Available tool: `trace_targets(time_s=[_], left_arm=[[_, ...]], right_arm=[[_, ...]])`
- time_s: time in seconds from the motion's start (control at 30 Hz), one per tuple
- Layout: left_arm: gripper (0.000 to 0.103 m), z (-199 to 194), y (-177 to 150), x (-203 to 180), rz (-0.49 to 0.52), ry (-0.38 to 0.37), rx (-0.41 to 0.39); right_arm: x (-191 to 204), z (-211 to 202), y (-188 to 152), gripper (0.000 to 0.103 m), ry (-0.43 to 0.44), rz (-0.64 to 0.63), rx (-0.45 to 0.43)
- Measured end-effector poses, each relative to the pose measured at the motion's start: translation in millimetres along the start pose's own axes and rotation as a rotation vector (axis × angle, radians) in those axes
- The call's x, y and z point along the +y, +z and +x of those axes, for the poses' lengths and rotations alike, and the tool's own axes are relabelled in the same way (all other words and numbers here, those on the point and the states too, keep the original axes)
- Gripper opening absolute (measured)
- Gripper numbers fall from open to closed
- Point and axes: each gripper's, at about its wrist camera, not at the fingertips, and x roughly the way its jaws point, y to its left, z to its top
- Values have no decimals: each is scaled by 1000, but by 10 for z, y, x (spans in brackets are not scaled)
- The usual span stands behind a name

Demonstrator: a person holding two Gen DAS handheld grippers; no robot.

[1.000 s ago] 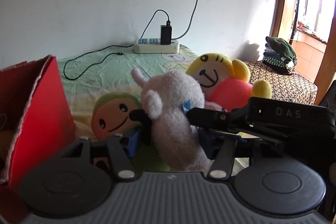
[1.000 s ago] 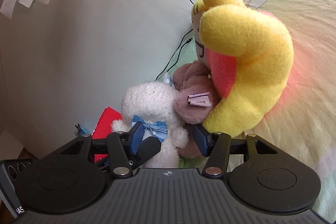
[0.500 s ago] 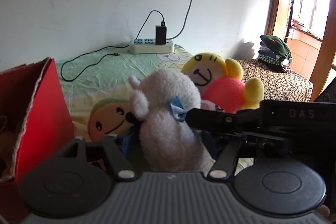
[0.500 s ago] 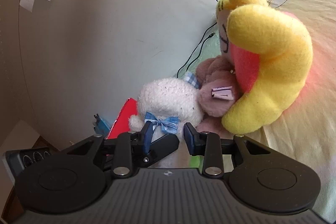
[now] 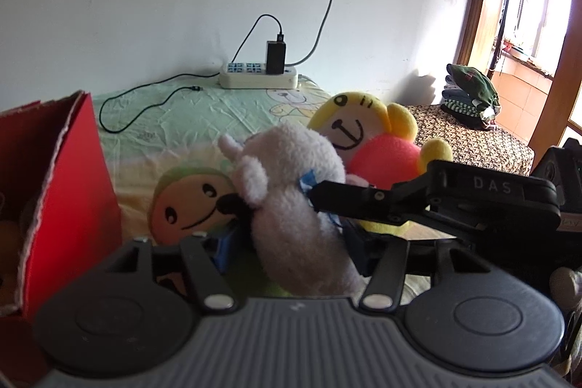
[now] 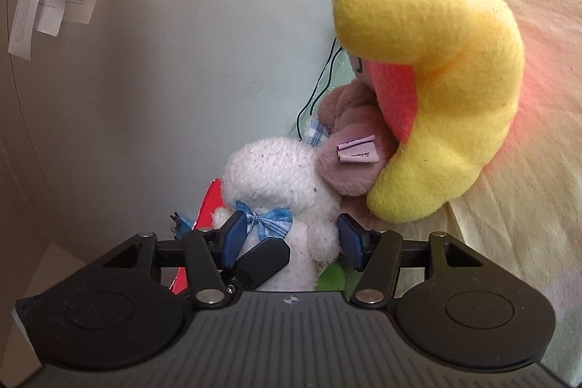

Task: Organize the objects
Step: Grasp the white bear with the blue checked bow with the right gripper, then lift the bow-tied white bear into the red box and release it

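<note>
White plush sheep sits clamped between left gripper fingers, right gripper spread around it.

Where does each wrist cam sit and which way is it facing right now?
Left wrist: on the left gripper, facing along the bed toward the wall and power strip; its fingers flank the white plush, the right gripper's black finger crosses from the right, red box at left.
Right wrist: on the right gripper, facing the wall across the bed; its fingers straddle the same plush, yellow plush behind.
Shared: white plush, yellow plush, red box.
</note>
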Motion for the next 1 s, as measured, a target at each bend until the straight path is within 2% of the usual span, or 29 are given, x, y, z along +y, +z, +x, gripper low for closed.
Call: trace_targets(time_s=[0.03,0.23,0.47,0.67,0.87,1.0], left_arm=[[57,-3,-4,-7,3,3,-2],[57,-84,-13,-59,24,4,-41],[57,-163,-33,-175,53,23,-81],[57,-292,-40,-186,39,-14,-124],[57,-402,-49,-231,45,-46,-157],[57,-524,-45,-236,52,-55,-195]], right_arm=[[3,-9,-4,43,16,-4,3],[43,-101,-50,35,55,-48,-11],[147,-190,-127,35,53,-144,-48],[244,-266,-127,35,85,-193,-94],[481,-310,-175,34,58,-246,-165],[580,-321,-183,34,69,-234,-192]])
